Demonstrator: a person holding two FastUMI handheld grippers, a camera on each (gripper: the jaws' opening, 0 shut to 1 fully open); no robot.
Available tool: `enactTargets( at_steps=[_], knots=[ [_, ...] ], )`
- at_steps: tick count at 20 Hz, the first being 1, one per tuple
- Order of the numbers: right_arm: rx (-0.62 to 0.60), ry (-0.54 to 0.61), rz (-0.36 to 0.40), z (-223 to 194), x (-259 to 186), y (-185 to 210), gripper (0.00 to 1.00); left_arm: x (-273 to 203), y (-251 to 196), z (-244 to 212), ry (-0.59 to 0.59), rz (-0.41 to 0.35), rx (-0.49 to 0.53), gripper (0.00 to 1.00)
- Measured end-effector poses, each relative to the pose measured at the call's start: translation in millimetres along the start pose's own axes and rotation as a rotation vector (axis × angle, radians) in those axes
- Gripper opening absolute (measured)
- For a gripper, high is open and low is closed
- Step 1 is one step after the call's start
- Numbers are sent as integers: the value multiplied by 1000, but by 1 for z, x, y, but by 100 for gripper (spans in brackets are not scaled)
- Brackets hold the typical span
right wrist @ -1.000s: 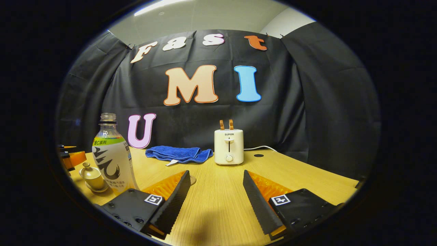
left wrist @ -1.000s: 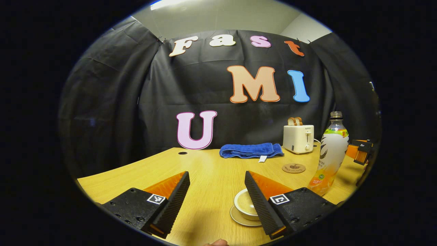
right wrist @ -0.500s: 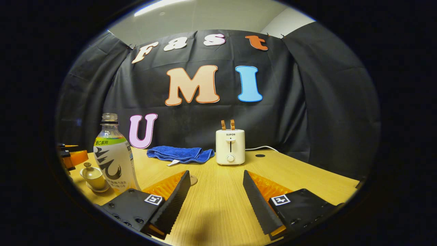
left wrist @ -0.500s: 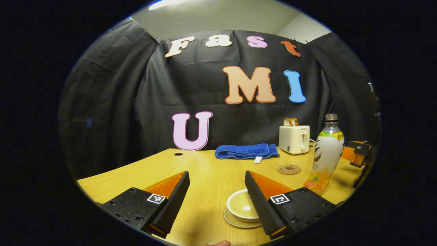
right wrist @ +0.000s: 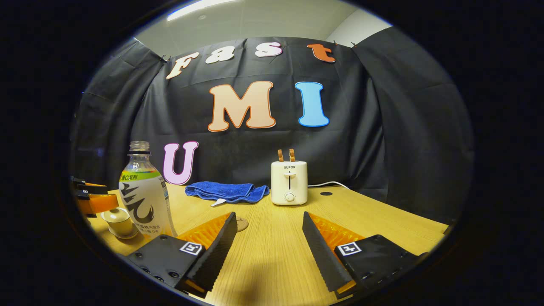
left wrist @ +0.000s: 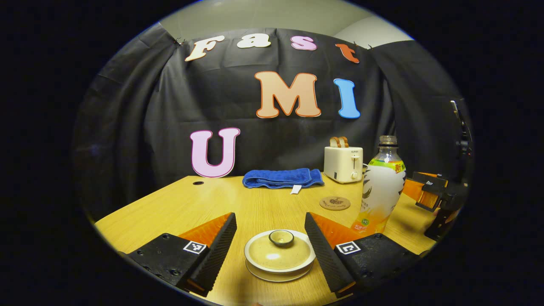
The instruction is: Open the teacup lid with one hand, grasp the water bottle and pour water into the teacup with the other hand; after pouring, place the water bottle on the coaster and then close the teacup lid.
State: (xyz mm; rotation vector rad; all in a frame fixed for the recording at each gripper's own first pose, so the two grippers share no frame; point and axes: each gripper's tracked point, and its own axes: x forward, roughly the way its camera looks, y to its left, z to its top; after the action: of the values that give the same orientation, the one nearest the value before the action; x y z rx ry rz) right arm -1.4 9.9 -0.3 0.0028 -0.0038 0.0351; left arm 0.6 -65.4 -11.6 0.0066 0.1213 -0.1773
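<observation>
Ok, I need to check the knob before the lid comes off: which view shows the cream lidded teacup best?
The left gripper view: the cream lidded teacup sits close, between the open fingers, its dark-rimmed knob plain. The right gripper view shows it small at the far left, partly behind the clear labelled water bottle.

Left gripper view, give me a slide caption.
Open hand-held gripper straddling the lidded cream ceramic teacup on a wooden table.

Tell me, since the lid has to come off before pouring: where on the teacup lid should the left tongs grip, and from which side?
Probably the small round knob at the centre of the teacup lid, taken from above. The lid is a shallow dome sitting level on the cup, so its sloped rim gives little to pinch. The left tongs already stand open with a finger on either side of it.
</observation>
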Motion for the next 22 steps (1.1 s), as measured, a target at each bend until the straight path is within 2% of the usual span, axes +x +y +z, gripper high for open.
enactTargets(
  at_steps=[3, 4, 7, 8, 10, 13, 16, 18, 20, 21, 22],
  knots=[
    [0, 0, 4, 0, 0, 1, 96, 1, -2, -8, 40, -7, 8, 91],
    [0, -1, 6, 0, 0, 2, 95, 2, -3, -8, 46, -6, 8, 84],
    [1, 0, 6, 1, 0, 1, 95, 3, -5, -14, 72, -9, 14, 74],
    [0, 0, 6, 0, 0, 2, 98, 3, -5, -16, 77, -9, 15, 65],
    [1, 0, 6, 1, 0, 1, 96, 2, -6, -16, 84, -11, 18, 54],
    [0, 0, 6, 0, 0, 2, 96, 1, -8, -17, 78, -13, 32, 48],
    [1, 0, 7, 1, 0, 2, 96, 3, -10, -15, 70, -19, 38, 34],
    [1, 1, 16, 0, 0, 4, 96, 2, -9, -14, 68, -18, 47, 27],
    [1, 3, 26, 0, -1, 6, 98, 3, -7, -11, 52, -18, 30, 24],
    [1, 4, 34, -1, -2, 8, 95, 3, -9, -12, 50, -20, 21, 23],
    [2, 3, 41, 0, -3, 10, 98, 3, -9, -11, 46, -17, 12, 23]
  ],
)
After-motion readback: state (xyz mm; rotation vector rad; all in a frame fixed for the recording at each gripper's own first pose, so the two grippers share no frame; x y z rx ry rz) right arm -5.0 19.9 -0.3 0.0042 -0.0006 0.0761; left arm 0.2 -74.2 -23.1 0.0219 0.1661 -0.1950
